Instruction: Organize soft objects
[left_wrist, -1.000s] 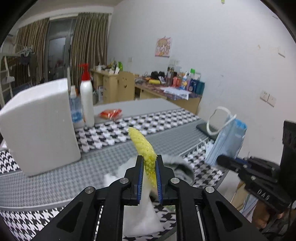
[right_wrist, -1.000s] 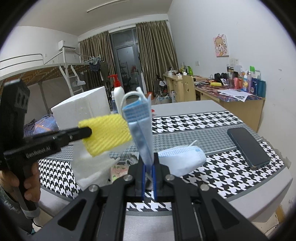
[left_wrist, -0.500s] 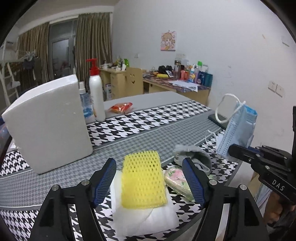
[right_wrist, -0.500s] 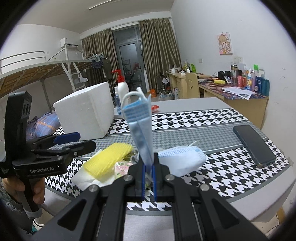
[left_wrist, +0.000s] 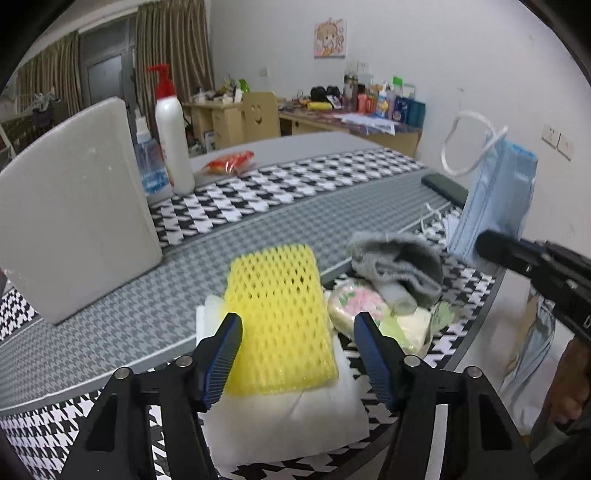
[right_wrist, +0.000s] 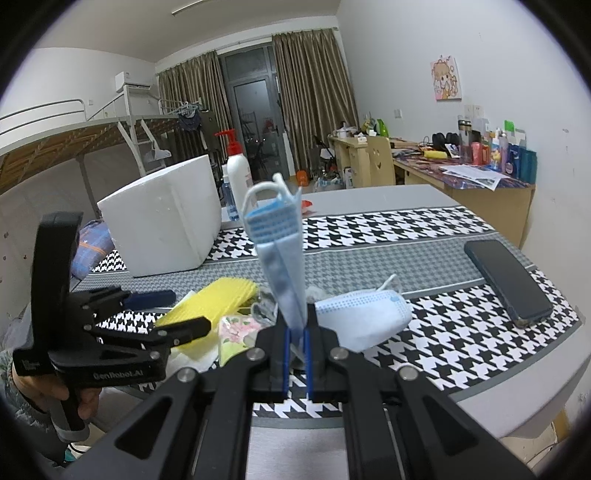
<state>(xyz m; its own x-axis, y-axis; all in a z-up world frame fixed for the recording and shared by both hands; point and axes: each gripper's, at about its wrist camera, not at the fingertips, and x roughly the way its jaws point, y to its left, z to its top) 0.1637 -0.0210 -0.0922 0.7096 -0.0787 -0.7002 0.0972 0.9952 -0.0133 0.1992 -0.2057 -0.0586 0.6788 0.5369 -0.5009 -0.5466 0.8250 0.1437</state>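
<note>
The left gripper (left_wrist: 297, 332) is closing around the yellow foam net (left_wrist: 280, 321), pads not touching. The right gripper (right_wrist: 296, 341) grips a folded blue mask (right_wrist: 282, 258).

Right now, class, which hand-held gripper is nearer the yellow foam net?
Left. The left hand-held gripper straddles the yellow foam net, its jaws closing; the right hand-held gripper stands off, clamping a folded blue mask.
</note>
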